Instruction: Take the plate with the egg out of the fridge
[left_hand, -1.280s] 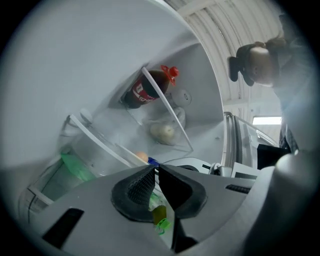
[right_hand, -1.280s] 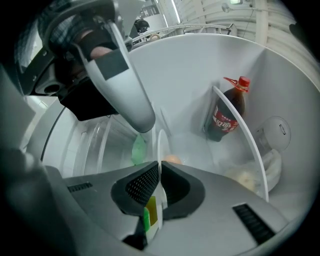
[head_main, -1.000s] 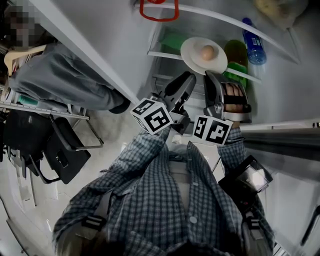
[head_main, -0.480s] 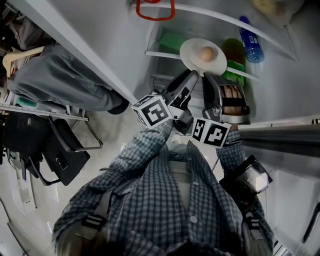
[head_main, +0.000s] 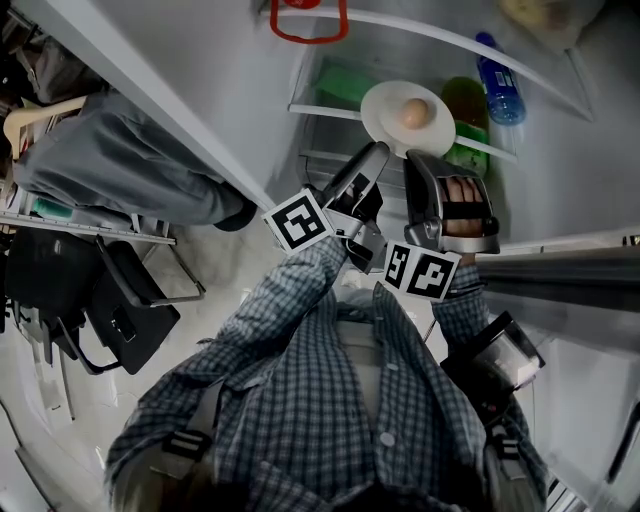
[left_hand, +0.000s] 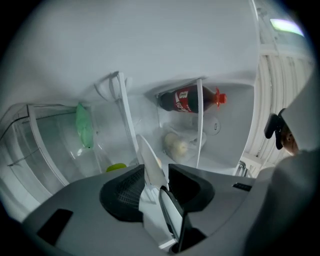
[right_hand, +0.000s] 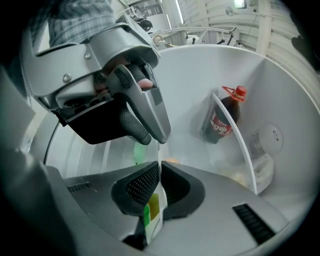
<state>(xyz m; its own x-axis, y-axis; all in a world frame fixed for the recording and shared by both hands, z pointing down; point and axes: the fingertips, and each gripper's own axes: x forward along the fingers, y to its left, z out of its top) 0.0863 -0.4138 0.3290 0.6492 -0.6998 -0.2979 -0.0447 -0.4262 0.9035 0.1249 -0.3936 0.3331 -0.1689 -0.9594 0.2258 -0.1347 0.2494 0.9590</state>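
Note:
A white plate (head_main: 385, 118) carrying a brown egg (head_main: 415, 113) sits at the front of a fridge shelf (head_main: 322, 108). My right gripper (head_main: 422, 158) is shut on the plate's near rim; in the right gripper view the thin white edge (right_hand: 159, 202) is pinched between its pads (right_hand: 145, 182). My left gripper (head_main: 377, 152) is at the rim just to the left. Its jaws are opening, and the plate edge (left_hand: 149, 162) stands between them with a gap to the pads (left_hand: 125, 187). The left gripper (right_hand: 135, 122) also shows close by in the right gripper view.
A cola bottle (left_hand: 187, 100) lies deeper in the fridge. A green bottle (head_main: 470, 105) and a blue bottle (head_main: 505, 85) stand right of the plate. The open fridge door (head_main: 150, 90) runs along the left, a black chair (head_main: 120, 300) below it. A red handle (head_main: 312, 22) hangs above.
The left gripper's marker cube has shifted slightly left and its jaws have spread at the plate rim. The plate and the right gripper have hardly moved.

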